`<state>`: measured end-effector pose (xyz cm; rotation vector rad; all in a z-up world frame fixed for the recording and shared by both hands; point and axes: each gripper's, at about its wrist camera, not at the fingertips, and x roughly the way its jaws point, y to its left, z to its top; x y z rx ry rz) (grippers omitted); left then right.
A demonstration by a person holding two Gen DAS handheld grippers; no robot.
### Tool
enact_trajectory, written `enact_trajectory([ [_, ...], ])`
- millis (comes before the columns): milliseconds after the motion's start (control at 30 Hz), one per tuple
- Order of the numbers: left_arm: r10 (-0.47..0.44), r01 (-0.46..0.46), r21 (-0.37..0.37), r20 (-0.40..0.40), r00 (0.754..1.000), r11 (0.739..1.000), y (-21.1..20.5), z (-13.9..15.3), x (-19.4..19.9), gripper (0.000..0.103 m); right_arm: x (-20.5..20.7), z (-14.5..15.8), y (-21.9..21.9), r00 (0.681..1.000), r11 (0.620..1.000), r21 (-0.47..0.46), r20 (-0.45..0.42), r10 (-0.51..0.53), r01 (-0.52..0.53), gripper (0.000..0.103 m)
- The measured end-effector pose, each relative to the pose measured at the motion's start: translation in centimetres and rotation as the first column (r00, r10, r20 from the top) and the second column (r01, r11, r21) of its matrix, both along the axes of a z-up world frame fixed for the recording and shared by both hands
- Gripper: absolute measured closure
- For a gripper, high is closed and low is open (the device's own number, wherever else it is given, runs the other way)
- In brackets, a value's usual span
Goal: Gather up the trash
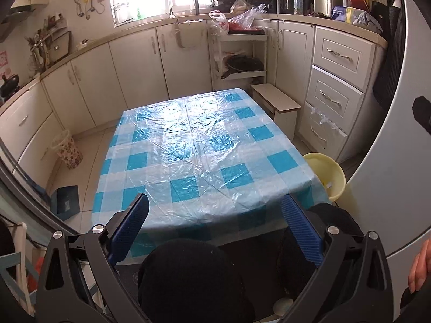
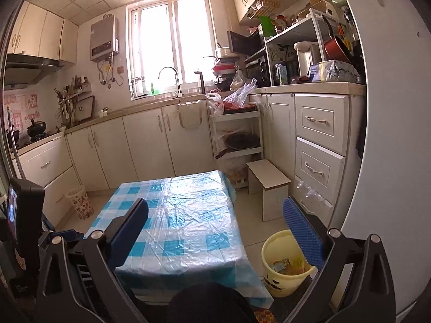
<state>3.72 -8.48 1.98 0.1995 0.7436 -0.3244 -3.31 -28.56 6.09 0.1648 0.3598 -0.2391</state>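
A low table with a blue-and-white checked plastic cover (image 1: 199,148) stands in the kitchen; its top shows no objects in either view (image 2: 186,215). A pale yellow bucket (image 2: 285,266) stands on the floor at the table's right front corner and holds several wrappers (image 2: 288,265); its rim shows in the left wrist view (image 1: 327,172). My left gripper (image 1: 215,210) is open and empty above the table's near edge. My right gripper (image 2: 215,215) is open and empty, held higher, with its right finger (image 2: 303,231) over the bucket.
A small white stool (image 2: 269,185) stands right of the table, by the drawers (image 2: 317,148). A flowered waste basket (image 2: 80,202) stands by the left cabinets. A blue dustpan (image 1: 66,197) lies on the floor at left. The fridge (image 2: 390,161) is at the right. My dark knees (image 1: 188,282) are below.
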Motion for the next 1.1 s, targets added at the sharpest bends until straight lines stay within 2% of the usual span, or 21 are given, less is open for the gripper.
enact_trajectory([
  [267, -0.040, 0.040, 0.013, -0.012, 0.999, 0.999, -0.2, 0.4, -3.9, 0.008, -3.1, -1.2, 1.2, 0.997, 0.999, 0.016, -0.068, -0.045, 0.047, 0.007],
  [433, -0.034, 0.034, 0.012, -0.006, 0.999, 0.999, 0.1, 0.7, -5.5, 0.008, -3.9, -1.5, 1.9, 0.995, 0.998, 0.024, -0.086, -0.052, 0.054, 0.007],
  [1100, -0.022, 0.022, 0.029, 0.023, 0.999, 0.999, 0.3, 1.5, -6.3, 0.008, -4.4, -1.1, 2.8, 0.996, 0.999, -0.007, -0.065, -0.054, 0.054, 0.007],
])
